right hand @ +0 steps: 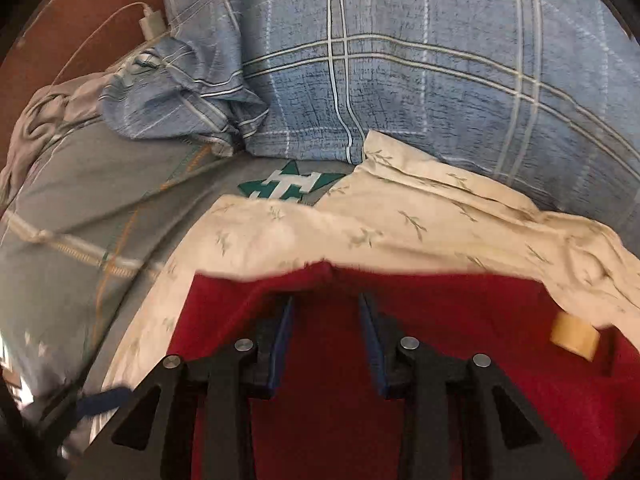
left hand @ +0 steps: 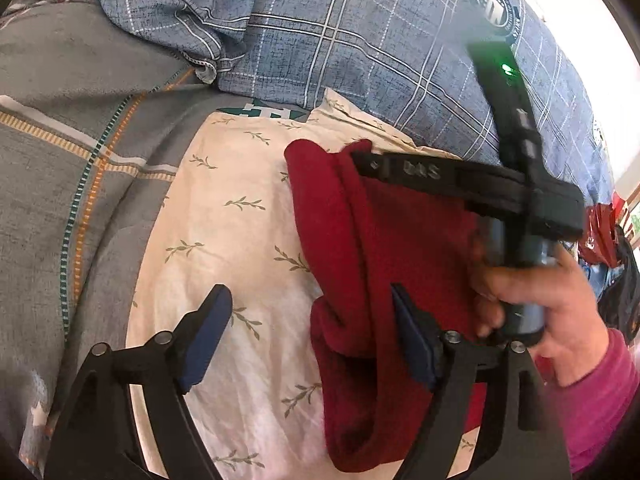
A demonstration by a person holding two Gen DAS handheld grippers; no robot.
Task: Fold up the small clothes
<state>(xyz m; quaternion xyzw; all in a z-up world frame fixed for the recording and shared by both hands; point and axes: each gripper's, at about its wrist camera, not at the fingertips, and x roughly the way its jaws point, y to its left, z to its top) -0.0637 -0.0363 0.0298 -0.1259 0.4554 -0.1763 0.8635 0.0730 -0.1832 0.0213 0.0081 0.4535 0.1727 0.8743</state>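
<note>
A dark red fleece garment (left hand: 380,264) lies partly folded on a cream leaf-print cloth (left hand: 232,216) on the bed. My left gripper (left hand: 312,300) is open and empty just above the cloth, its right finger by the garment's left edge. My right gripper (left hand: 360,160) shows in the left wrist view reaching over the garment's far edge, held by a hand in a pink sleeve. In the right wrist view the right gripper (right hand: 326,300) is open over the red garment (right hand: 460,340), fingertips at its far edge against the cream cloth (right hand: 400,224). A tan label (right hand: 574,334) shows on the garment.
A blue plaid quilt (left hand: 360,40) is bunched at the back. Grey patterned bedding (left hand: 60,160) lies to the left. A white charger and cable (right hand: 150,24) sit at the far left by the brown headboard (right hand: 80,8).
</note>
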